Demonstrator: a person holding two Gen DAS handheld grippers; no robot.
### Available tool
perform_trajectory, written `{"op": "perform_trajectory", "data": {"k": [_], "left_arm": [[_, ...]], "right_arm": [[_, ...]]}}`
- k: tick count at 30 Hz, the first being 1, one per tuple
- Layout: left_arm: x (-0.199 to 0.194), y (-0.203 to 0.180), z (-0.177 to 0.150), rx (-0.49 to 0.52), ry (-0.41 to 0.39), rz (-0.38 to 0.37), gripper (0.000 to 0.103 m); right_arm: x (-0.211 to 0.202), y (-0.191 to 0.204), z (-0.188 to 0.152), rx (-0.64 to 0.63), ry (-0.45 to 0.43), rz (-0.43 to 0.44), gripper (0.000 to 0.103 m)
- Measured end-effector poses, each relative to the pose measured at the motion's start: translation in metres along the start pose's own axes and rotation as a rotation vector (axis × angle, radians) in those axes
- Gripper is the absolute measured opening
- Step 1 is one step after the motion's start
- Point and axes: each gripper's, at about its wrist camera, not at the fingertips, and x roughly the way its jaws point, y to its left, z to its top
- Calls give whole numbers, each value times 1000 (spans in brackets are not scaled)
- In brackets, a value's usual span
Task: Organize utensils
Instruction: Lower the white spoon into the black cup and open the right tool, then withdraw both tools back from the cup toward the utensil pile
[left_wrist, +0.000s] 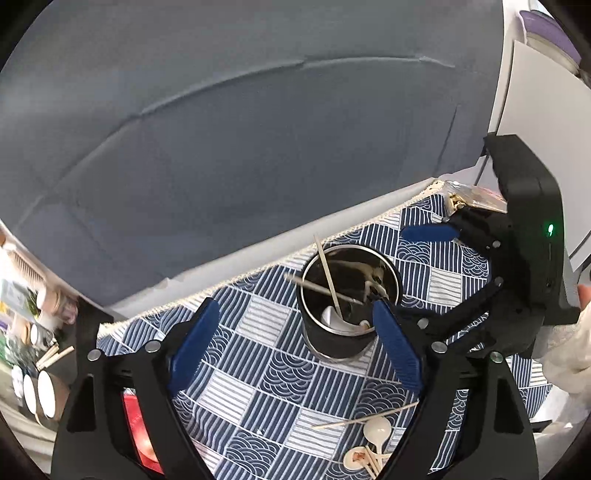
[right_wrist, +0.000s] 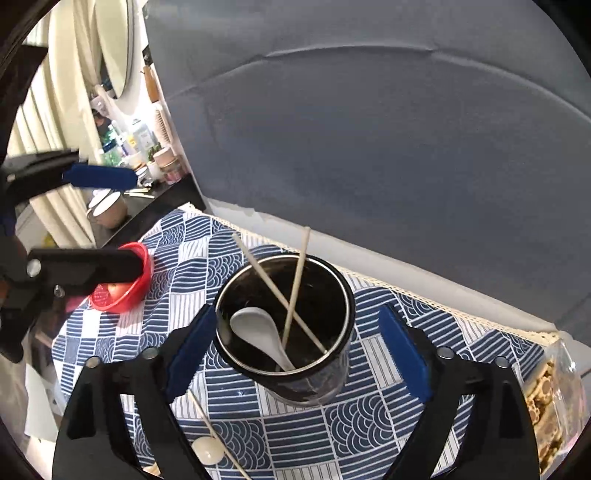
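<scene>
Steel holder (right_wrist: 282, 328) keeps chopsticks (right_wrist: 295, 284) upright; I hold both grippers (left_wrist: 295, 347) (right_wrist: 295, 350) released (nothing gripped), loose spoons (left_wrist: 376, 432) at six o'clock

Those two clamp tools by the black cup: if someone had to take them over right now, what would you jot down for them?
Left gripper: fingers open, holding nothing, just short of the black cup.
Right gripper: fingers open around the cup, not pressing on it.
Done: two chopsticks and a white spoon stand in the cup.
Left: a loose chopstick, white spoons and more sticks lie on the blue patterned cloth in front of the cup. Gather these next.
</scene>
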Motion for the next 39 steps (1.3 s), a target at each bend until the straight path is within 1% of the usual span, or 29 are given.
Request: {"op": "perform_trajectory", "data": {"k": [1,4,5,6,7,9,10,12,15,17,19,21,23,25,28,30,32,35,37,39], "left_arm": [[-1,0,-3,-8,-4,5,90],[-4,3,-14,-48,5,-17,94],[-4,3,-16,-51,7,-5,96],[-5,2,-21,-57,12,24,97],[-6,3,-26,-61,12,39,97],[-11,2,-35,-70,15,40,97],[-12,1,-39,-74,20,40,97],[-14,-3,-48,-77,34,45,97],[-15,-8,-60,-81,47,51,97],[-17,-10,-65,-91,55,51,97],[-19,-14,-74,-90,54,71,97],[-18,-15,-81,-97,63,63,97],[-17,-17,-92,-120,80,55,97],[-16,-18,-102,-127,104,63,97],[-15,-20,-120,-139,131,75,97],[-14,-22,-131,-142,142,90,97],[-9,-24,-144,-150,172,80,97],[-5,-31,-165,-144,204,88,97],[-3,-36,-180,-152,218,66,97],[1,-41,-194,-149,240,59,97]], "right_arm": [[-1,0,-2,2,2,-7,86],[-4,0,-11,13,12,-10,87],[-4,1,-16,18,24,-15,87],[-3,2,-20,15,40,-20,87],[-4,3,-23,7,49,-28,87],[-9,6,-32,-22,43,-77,87],[-10,8,-35,-25,49,-81,87],[-14,9,-41,-20,66,-67,87],[-20,13,-50,-29,67,-78,87],[-21,14,-56,-32,88,-60,88],[-19,16,-61,-24,113,-49,88],[-18,17,-71,-14,134,-36,87],[-16,18,-80,-10,158,-39,88],[-15,20,-89,-18,177,-49,87],[-18,23,-100,-25,186,-62,88],[-24,22,-109,-2,186,-65,88],[-27,20,-117,8,196,-54,87],[-35,21,-131,-7,191,-66,87],[-34,22,-139,-26,212,-76,88],[-35,23,-148,-47,222,-88,87]]}}
